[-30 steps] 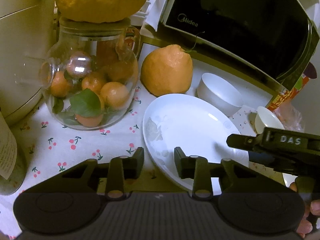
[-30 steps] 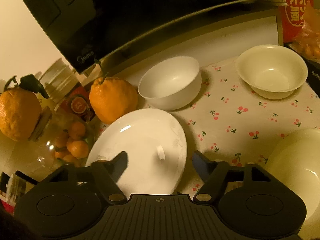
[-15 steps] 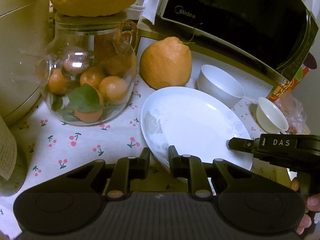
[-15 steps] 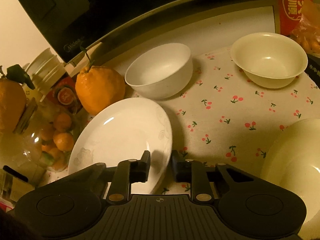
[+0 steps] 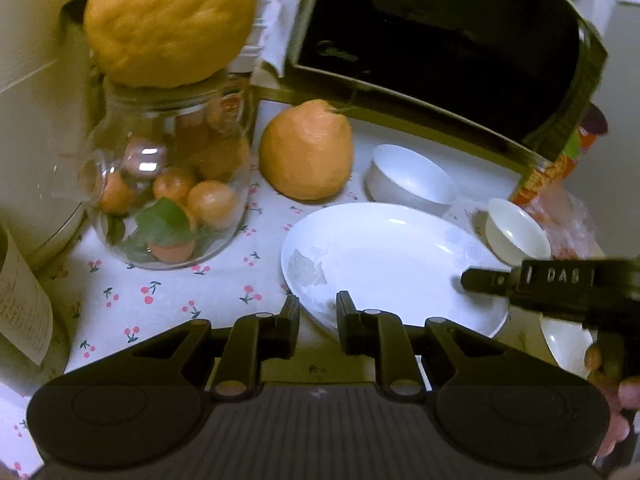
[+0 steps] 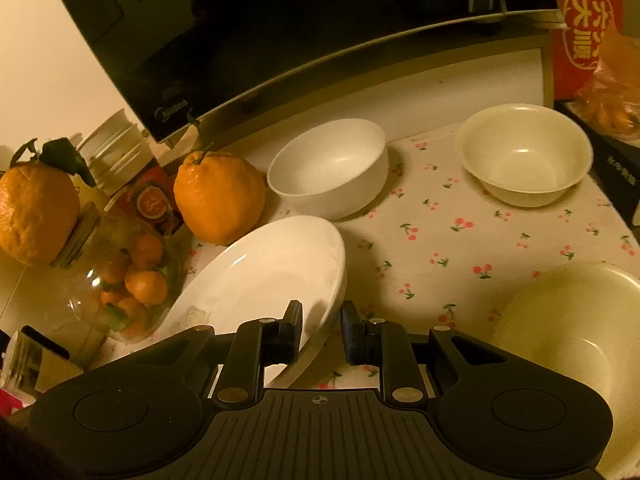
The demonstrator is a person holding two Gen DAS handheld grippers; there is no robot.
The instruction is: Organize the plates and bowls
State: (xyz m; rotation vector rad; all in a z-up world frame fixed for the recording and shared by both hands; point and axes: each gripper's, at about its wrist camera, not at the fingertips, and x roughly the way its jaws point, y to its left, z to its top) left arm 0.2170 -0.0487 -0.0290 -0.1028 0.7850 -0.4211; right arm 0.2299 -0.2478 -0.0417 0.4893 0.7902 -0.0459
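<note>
Right wrist view: the right gripper (image 6: 320, 334) is pinched on the near rim of the plate (image 6: 260, 272), which looks tilted, its far edge near the orange (image 6: 220, 196) and just in front of the white bowl (image 6: 328, 166). In the left wrist view the left gripper (image 5: 318, 320) has its jaws narrow around the plate's (image 5: 392, 260) opposite rim; whether the pads truly bite I cannot tell. The likely risk is a slip: a glossy plate held only at thin edges could slide out if the two hands pull or tilt unevenly, and it would drop onto the cherry-print cloth (image 6: 440, 248) or knock the white bowl. Swinging it left could strike the glass jar (image 5: 168, 184), which holds small oranges and a green leaf and carries a big citrus (image 5: 168, 20) balanced on its lid; that fruit would probably roll off at a bump. The white bowl, the cream bowl (image 6: 524, 156) further right and a pale dish (image 6: 568, 340) at the near right all look empty. A microwave (image 6: 280, 32) stands behind, limiting room to lift away from the person.
</note>
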